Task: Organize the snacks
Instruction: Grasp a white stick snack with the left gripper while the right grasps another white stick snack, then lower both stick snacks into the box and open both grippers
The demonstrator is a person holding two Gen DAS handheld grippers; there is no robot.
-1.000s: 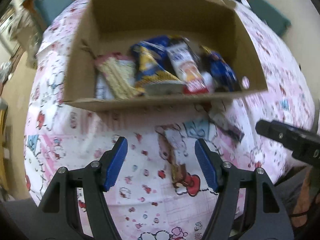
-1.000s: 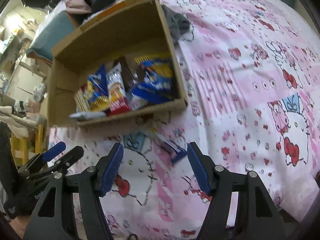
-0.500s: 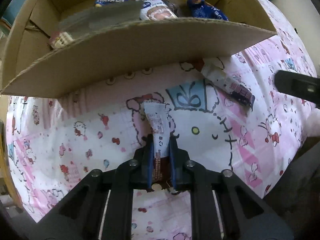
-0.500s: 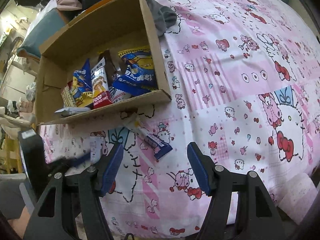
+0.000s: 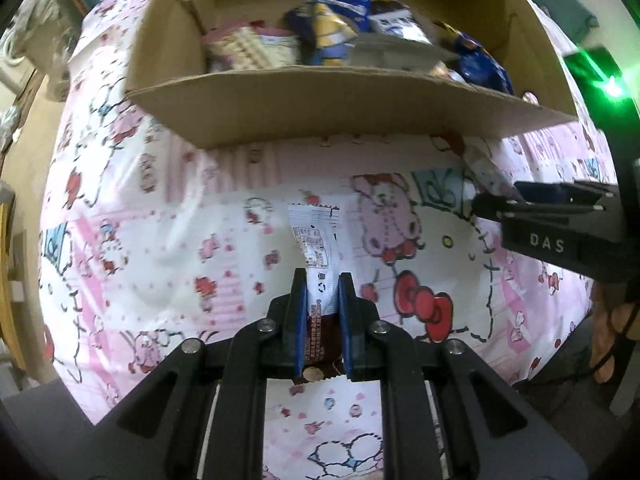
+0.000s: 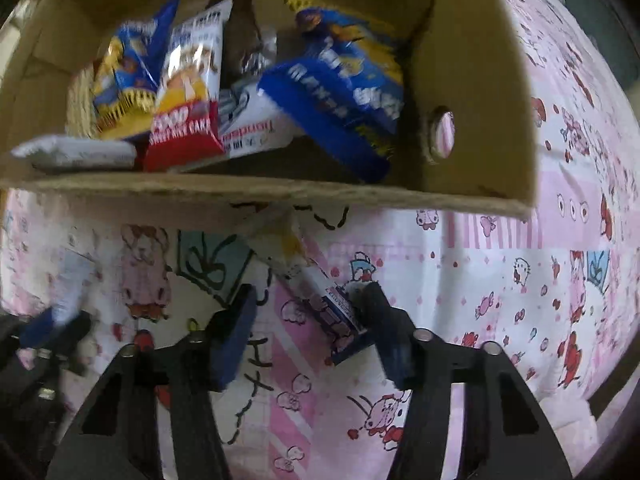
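Observation:
My left gripper (image 5: 322,280) is shut on a white and brown snack packet (image 5: 317,248), held above the pink Hello Kitty cloth in front of the cardboard box (image 5: 352,108). My right gripper (image 6: 310,300) is open around a long snack bar (image 6: 320,296) that lies on the cloth just below the box's front wall (image 6: 240,188). The bar touches the right finger. The box holds several snack bags, among them a blue bag (image 6: 340,92) and a red and white cake bag (image 6: 188,92). The right gripper (image 5: 520,200) also shows at the right of the left wrist view.
The pink Hello Kitty cloth (image 6: 520,280) covers the whole surface. The box wall has a round hole (image 6: 442,132) at its right side. A wooden piece of furniture (image 5: 12,240) stands past the cloth's left edge.
My left gripper closed on the white and brown packet and lifted it off the cloth. My right gripper moved in low toward the box, straddling the long snack bar.

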